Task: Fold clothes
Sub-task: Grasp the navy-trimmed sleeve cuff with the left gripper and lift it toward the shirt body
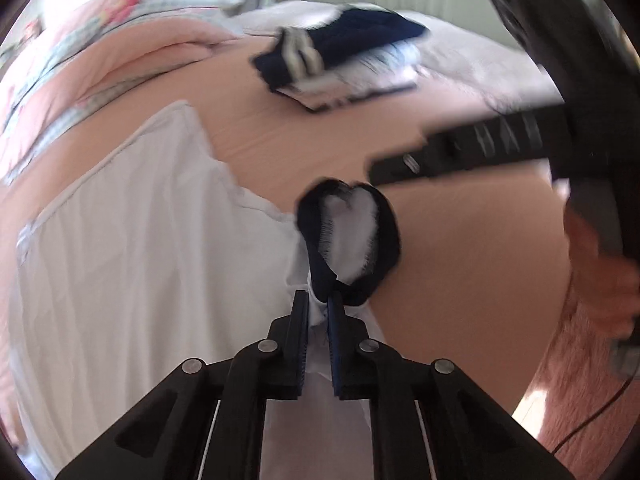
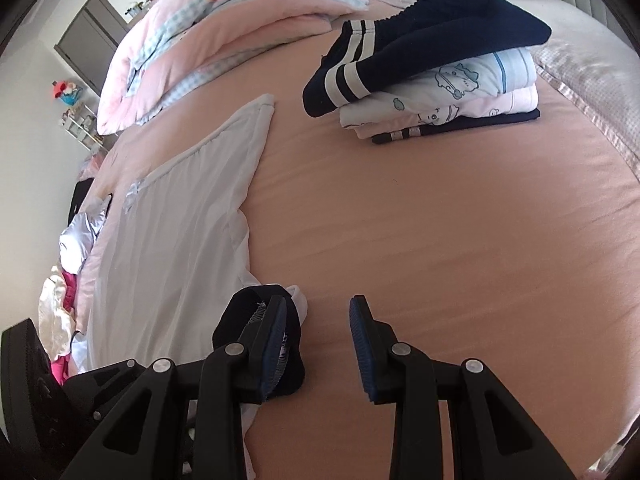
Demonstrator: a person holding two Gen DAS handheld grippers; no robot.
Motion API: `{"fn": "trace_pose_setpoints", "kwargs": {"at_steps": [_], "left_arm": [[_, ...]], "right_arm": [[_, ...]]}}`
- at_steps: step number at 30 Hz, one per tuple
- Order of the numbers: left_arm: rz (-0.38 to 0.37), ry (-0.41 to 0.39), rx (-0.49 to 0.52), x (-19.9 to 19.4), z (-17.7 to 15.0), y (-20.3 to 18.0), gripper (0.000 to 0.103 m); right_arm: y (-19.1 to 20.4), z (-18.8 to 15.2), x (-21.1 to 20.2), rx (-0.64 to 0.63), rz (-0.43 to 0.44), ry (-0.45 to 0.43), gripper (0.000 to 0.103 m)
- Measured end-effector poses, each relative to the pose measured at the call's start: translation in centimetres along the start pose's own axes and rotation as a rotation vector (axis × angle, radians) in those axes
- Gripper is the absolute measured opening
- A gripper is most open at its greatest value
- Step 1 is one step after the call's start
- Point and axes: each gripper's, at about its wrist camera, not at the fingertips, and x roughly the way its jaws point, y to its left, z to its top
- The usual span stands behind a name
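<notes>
Currently, the left tongs (image 1: 318, 312) are pinching the white garment (image 1: 132, 264) at its dark-trimmed cuff (image 1: 348, 236), which loops up at 12 o'clock from the tips. The right tongs (image 2: 318, 320) are spread, with the same cuff (image 2: 256, 316) lying against the inner side of the left finger and nothing clamped. The white garment (image 2: 172, 224) lies spread flat on the bed (image 2: 440, 240), running toward 10 o'clock in the right wrist view. A stack of folded clothes (image 2: 432, 80), at least 4 pieces with a navy striped item on top, sits at 1 o'clock, well apart. Judgement: part of the load is folded and stacked; the white garment is unfolded, and crumpled items (image 2: 68, 280) at 9 o'clock appear to remain.
</notes>
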Motion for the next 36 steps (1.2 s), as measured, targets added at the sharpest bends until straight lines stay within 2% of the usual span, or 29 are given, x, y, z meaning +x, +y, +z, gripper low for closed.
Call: {"fn": "trace_pose_setpoints", "kwargs": {"at_steps": [2,5,7,9,10,11,12,13,14,17,20,21,26,31,33,35,36], "left_arm": [[0.005,-0.05,-0.109,-1.6,0.3,2.2,0.007],[0.054,-0.085,-0.199,-3.0,0.4,5.4,0.007],[0.08,-0.054,-0.224,-2.6,0.3,7.1,0.007],[-0.014,0.033,-0.266,-1.4,0.0,8.5,0.009],[-0.026,0.076,-0.289,-0.9,-0.2,8.9,0.014],[-0.035,0.118,-0.312,-0.4,-0.5,9.2,0.026],[-0.04,0.095,-0.317,-0.9,-0.8,9.2,0.033],[-0.045,0.067,-0.322,-1.4,-1.2,9.2,0.045],[-0.05,0.039,-0.327,-1.9,-1.6,9.2,0.049],[-0.058,0.039,-0.306,-2.0,-2.2,8.4,0.049],[-0.066,0.042,-0.285,-2.0,-2.8,7.7,0.049],[-0.068,0.043,-0.278,-2.1,-3.1,7.5,0.049],[-0.082,0.047,-0.243,-2.1,-4.1,6.2,0.049],[-0.129,0.017,-0.193,-3.5,-5.4,4.7,0.048],[-0.14,-0.001,-0.185,-4.1,-5.7,4.2,0.043],[-0.175,0.013,-0.209,-3.3,-6.0,4.3,0.021],[-0.172,0.029,-0.205,-2.7,-6.1,4.1,0.016]], "right_arm": [[0.2,0.0,0.0,-0.013,-0.014,-0.005,0.032],[0.7,0.0,0.1,-0.026,0.009,-0.005,0.032],[1.5,0.2,0.2,-0.047,0.025,-0.012,0.032],[2.4,0.3,0.4,-0.073,0.046,-0.02,0.032],[3.0,0.3,0.4,-0.093,0.063,-0.025,0.032],[3.6,0.3,0.5,-0.112,0.08,-0.031,0.032],[4.3,0.3,0.5,-0.131,0.097,-0.036,0.032],[4.9,0.3,0.6,-0.151,0.114,-0.042,0.032],[5.5,0.3,0.6,-0.17,0.131,-0.047,0.032],[7.8,0.1,1.8,-0.244,0.154,-0.033,0.032],[9.0,-0.7,3.5,-0.307,0.073,0.007,0.032],[8.8,-0.7,3.7,-0.302,0.054,0.004,0.032],[7.2,-0.1,1.7,-0.208,0.077,-0.096,0.032],[5.2,-0.4,2.5,-0.164,0.018,0.001,0.032],[4.8,-0.9,2.1,-0.163,0.029,0.044,0.032],[4.9,-1.8,1.1,-0.167,0.119,0.073,0.032],[5.1,-2.2,0.6,-0.167,0.159,0.081,0.032]]}}
